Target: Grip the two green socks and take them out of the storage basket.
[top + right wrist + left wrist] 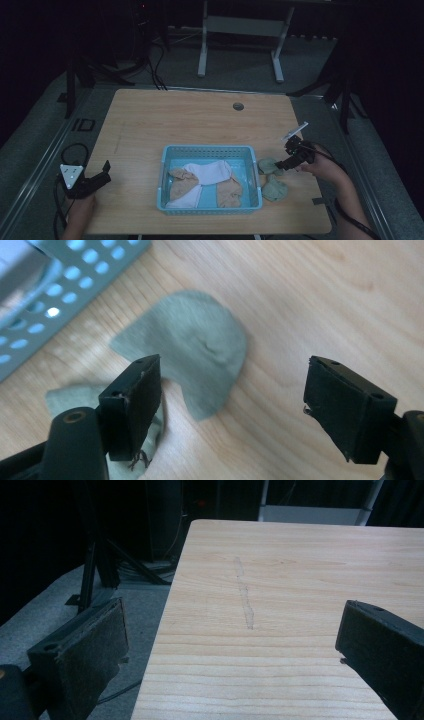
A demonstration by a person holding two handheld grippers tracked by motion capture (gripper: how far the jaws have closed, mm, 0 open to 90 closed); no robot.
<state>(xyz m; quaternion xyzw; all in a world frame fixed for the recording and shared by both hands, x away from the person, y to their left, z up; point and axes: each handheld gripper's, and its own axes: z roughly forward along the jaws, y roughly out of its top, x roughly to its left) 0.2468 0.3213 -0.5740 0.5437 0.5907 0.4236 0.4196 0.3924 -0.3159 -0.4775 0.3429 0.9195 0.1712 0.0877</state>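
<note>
A light blue perforated basket [164, 172] sits at the front middle of the wooden table and holds a white sock [210, 172] and tan socks [181, 185]. To its right a pale green sock [274, 189] lies bent on the wood, its upper part [200, 345] flat near the basket wall [60, 295]. My right gripper [283, 162] hovers open just above that sock [232, 395], jaws wide apart and empty. My left gripper [95, 180] rests open at the table's front left edge [230, 645], nothing between its pads.
A round cable hole [238, 106] marks the far side of the table [200, 120]. A faint scratch [244, 600] runs along the wood ahead of the left gripper. Beyond the table stand a white frame [240, 30], dark stands and cables on grey floor.
</note>
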